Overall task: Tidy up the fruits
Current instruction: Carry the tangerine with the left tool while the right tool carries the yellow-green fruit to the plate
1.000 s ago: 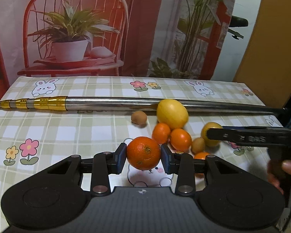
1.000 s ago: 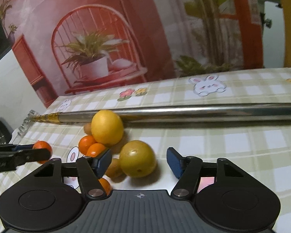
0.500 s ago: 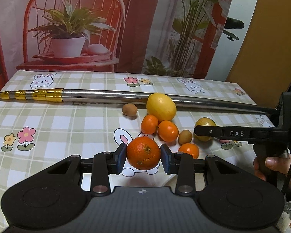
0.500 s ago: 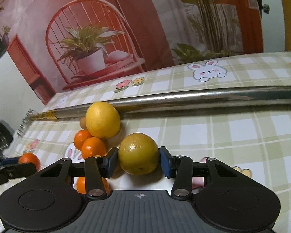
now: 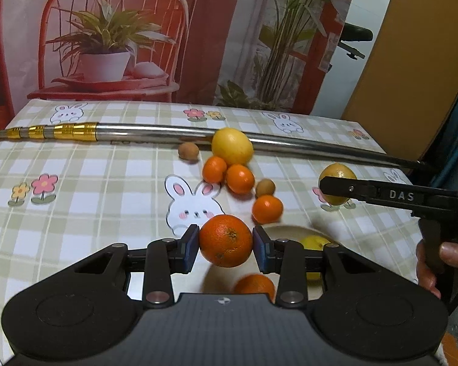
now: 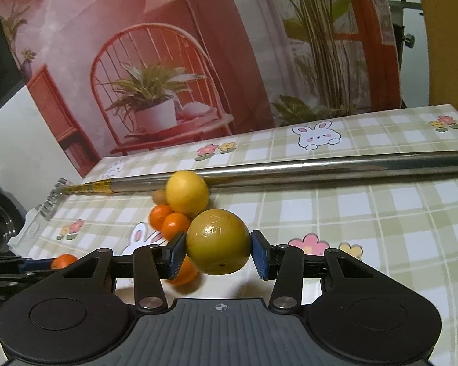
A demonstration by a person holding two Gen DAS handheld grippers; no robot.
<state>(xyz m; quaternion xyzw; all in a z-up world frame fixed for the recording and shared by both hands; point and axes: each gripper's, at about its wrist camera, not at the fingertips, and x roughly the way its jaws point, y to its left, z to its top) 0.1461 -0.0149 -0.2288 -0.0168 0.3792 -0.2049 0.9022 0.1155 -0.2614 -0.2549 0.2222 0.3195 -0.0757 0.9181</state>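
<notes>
My left gripper (image 5: 226,242) is shut on a large orange (image 5: 226,241) and holds it above the table, over a pale bowl (image 5: 285,231) that holds a lemon (image 5: 316,242) and an orange fruit (image 5: 255,285). My right gripper (image 6: 218,251) is shut on a yellow-green round fruit (image 6: 218,245) and holds it off the table; it shows in the left wrist view (image 5: 336,183) too. On the checked cloth lie a big yellow fruit (image 5: 232,146), three small oranges (image 5: 239,178) and two small brown fruits (image 5: 188,151).
A long steel pole (image 5: 155,132) with a gold end lies across the table behind the fruit. A printed backdrop of a chair and plant stands beyond the far edge. The person's hand (image 5: 448,259) holds the right gripper at the right.
The right gripper closed on the yellow-green fruit and lifted it. The left gripper pulled back and up with the large orange, bringing the bowl into view beneath it.
</notes>
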